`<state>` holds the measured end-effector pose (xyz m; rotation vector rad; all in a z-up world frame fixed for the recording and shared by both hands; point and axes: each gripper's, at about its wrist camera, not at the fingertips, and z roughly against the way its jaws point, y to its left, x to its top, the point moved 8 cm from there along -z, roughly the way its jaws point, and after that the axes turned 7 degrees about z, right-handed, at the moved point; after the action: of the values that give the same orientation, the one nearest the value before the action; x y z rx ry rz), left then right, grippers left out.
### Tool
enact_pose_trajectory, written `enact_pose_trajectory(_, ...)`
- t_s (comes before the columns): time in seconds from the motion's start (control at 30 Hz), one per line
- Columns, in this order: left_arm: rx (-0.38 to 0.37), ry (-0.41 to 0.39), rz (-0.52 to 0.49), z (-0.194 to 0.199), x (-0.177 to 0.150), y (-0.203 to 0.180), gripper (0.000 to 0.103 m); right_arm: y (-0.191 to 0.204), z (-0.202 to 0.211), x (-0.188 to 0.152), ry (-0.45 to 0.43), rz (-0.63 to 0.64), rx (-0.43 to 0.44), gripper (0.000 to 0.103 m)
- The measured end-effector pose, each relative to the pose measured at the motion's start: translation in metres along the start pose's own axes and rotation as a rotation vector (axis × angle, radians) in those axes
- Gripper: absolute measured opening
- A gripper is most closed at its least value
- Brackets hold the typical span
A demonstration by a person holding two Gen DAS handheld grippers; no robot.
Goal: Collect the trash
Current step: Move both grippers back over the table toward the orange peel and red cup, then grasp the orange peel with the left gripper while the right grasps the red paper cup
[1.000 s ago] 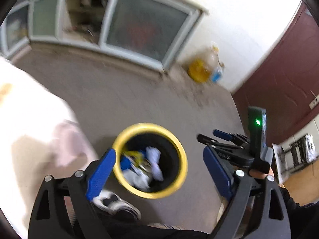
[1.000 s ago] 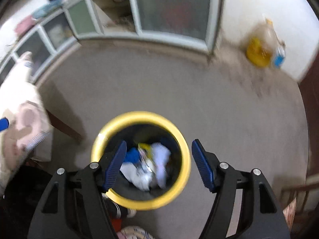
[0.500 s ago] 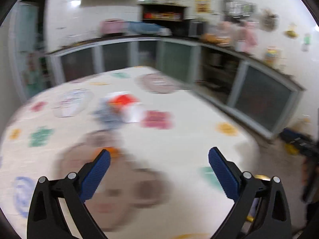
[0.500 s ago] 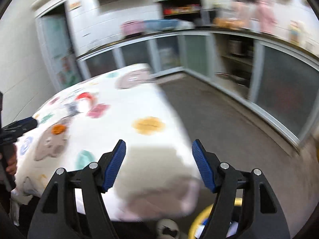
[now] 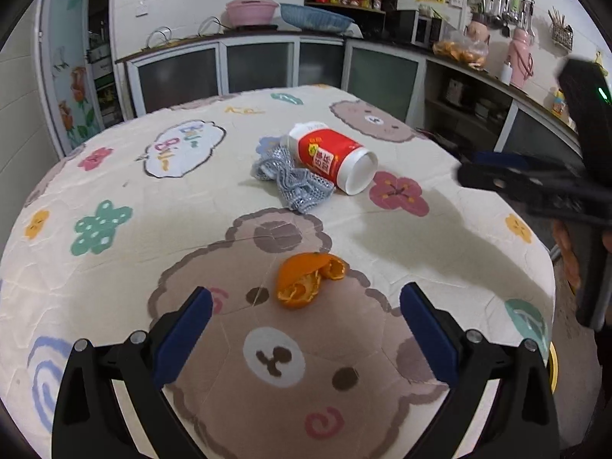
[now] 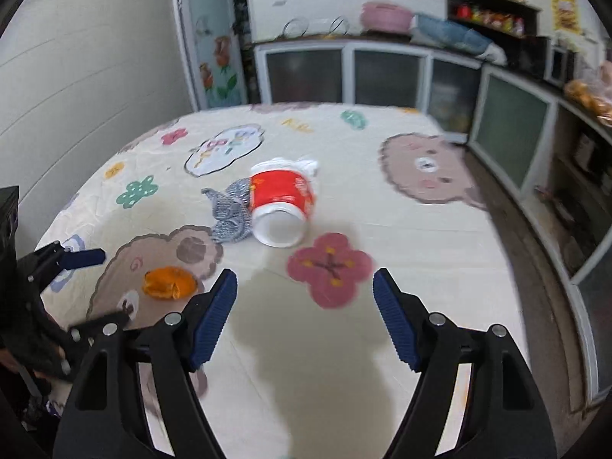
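**Both grippers spread above a table with trash on it**

The left hand-held gripper [image 5: 306, 329] hangs over the near part of the table [image 5: 114, 267], which is covered by a cream cloth printed with bears and flowers. Its jaws stand wide apart with nothing between them; they have just been opening. An orange peel [image 5: 308, 279] lies on the cloth just ahead of the fingertips, on the bear's brow.

Farther back, near the middle of the table, a red-and-white cup [image 5: 332, 157] lies on its side with its open mouth turned toward the near right. A crumpled grey mesh cloth [image 5: 294, 181] lies touching it on the left.

The right hand-held gripper [image 6: 304, 306] hangs over the table's near edge, jaws apart and empty; they too have just been opening. In its view the cup [image 6: 281, 206] lies ahead, mouth toward the camera, the mesh cloth [image 6: 231, 212] against its left side, and a pink flower print just in front of the fingertips. The orange peel [image 6: 168, 283] sits at the lower left, close to the left hand-held gripper [image 6: 72, 287], which enters from that edge.

A kitchen counter [image 5: 267, 34] with glass-fronted cabinets runs along the far walls.
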<state>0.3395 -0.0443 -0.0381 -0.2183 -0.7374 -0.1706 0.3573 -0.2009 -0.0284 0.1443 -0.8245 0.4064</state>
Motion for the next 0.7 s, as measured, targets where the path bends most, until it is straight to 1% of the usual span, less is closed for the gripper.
enact_pose_trajectory(0.13, -0.041, 0.045, 0.037, -0.02, 0.003, 0.005, 0.095, 0.01, -0.033, 0.014, 0.035, 0.011, 0.024, 0.07)
enact_pose_trajectory(0.23, -0.065, 0.065, 0.043, -0.028, 0.003, 0.004, 0.095, 0.011, -0.048, 0.018, 0.049, 0.004, 0.034, 0.07)
enact_pose_trajectory(0.47, -0.057, 0.098, 0.057, -0.047, 0.005, 0.009, 0.095, 0.013, -0.078, 0.034, 0.084, -0.007, 0.071, 0.07)
enact_pose_trajectory(0.6, -0.049, 0.109, 0.073, -0.055, 0.004, 0.014, 0.095, 0.012, -0.087, 0.04, 0.09, -0.01, 0.077, 0.07)
enact_pose_trajectory(0.7, -0.045, 0.117, 0.065, -0.061, 0.004, 0.014, 0.095, 0.013, -0.093, 0.039, 0.104, -0.003, 0.077, 0.07)
